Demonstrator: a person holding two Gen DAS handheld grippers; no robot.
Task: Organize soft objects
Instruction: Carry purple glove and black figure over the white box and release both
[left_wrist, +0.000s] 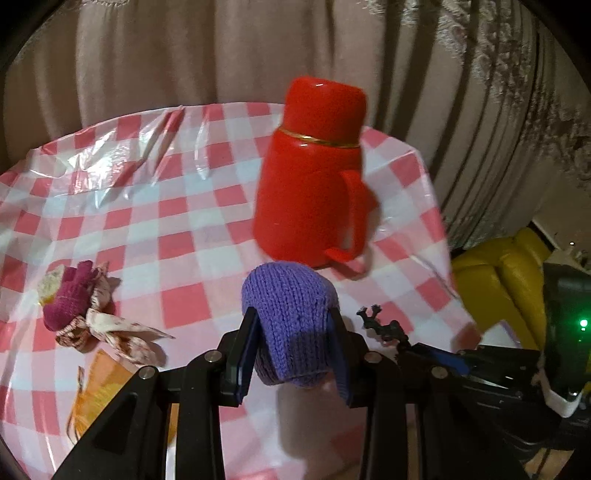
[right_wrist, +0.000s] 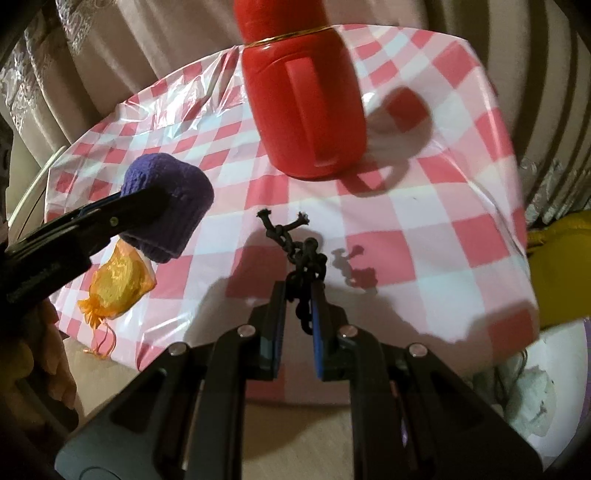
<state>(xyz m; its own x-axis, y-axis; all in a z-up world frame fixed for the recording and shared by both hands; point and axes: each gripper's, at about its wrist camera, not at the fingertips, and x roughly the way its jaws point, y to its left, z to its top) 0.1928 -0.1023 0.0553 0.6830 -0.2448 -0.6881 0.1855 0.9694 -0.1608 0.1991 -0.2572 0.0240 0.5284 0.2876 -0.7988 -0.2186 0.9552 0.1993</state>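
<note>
I have the left gripper (left_wrist: 293, 343) clamped on the purple knit piece (left_wrist: 290, 317), held above the checked tablecloth (left_wrist: 177, 229) just in front of the red flask (left_wrist: 314, 173). My right gripper (right_wrist: 299, 310) is closed on the black knotted cord (right_wrist: 301, 254), its frayed ends sticking out forward over the cloth.

The other soft things lie to the left: the maroon glove on a patterned rag (left_wrist: 81, 314), and nearer the table edge the orange mesh pouch (right_wrist: 118, 284). I judge that the sensible step is to carry both held items to that group. I want to keep the purple piece high enough to clear the pouch, swing wide of the flask so I do not tip it, and lower until the knit touches cloth before I loosen. The frames are blurred, so I may be misjudging how deep the cord sits between the jaws.
</note>
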